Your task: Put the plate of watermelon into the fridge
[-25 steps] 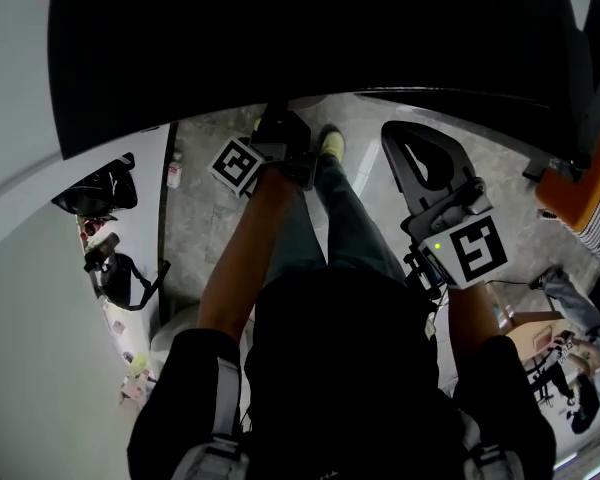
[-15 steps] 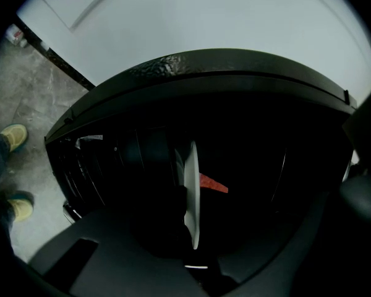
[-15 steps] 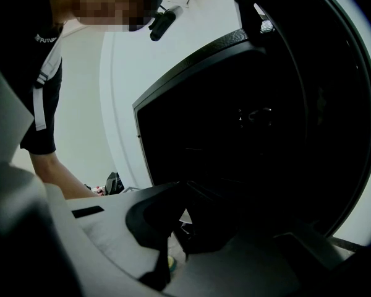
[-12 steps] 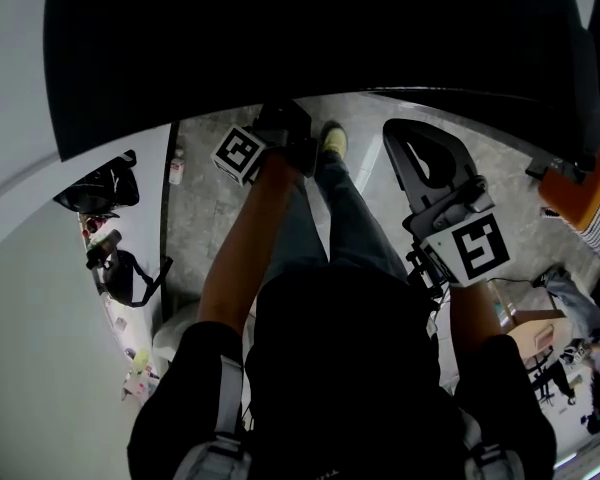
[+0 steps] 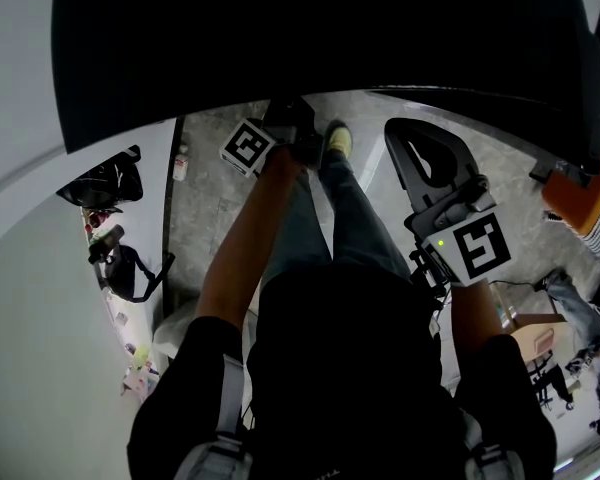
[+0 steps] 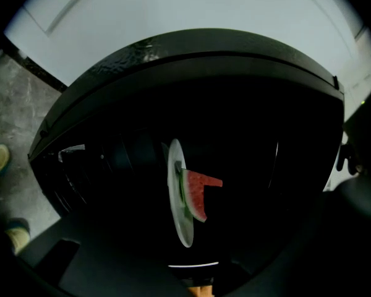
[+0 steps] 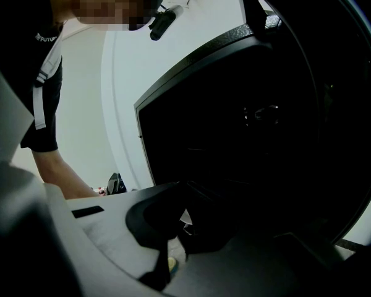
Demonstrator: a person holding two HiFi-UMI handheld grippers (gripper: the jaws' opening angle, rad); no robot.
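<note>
- A grey concrete floor and a white wall surround a black fridge, whose dark bulk fills the top of the head view.
- Inside the fridge sits a white plate with a red, green-rinded watermelon wedge on it (the left gripper view is rolled, so the plate shows edge-on). What the plate rests on is lost in the fridge's darkness.
- The left gripper reaches to the fridge's front edge, with its marker cube just outside the fridge.
- The left gripper's jaws have just been opening and stand spread. The plate lies in line with the gap, farther inside the fridge, and neither pad presses on it.
- The right gripper hangs just outside the fridge, in front of its right part. Its jaws are drawn together, with only a sliver of floor showing between them, and they pinch nothing.
- The person's yellow-green shoe stands on the floor at the fridge's foot.
</note>
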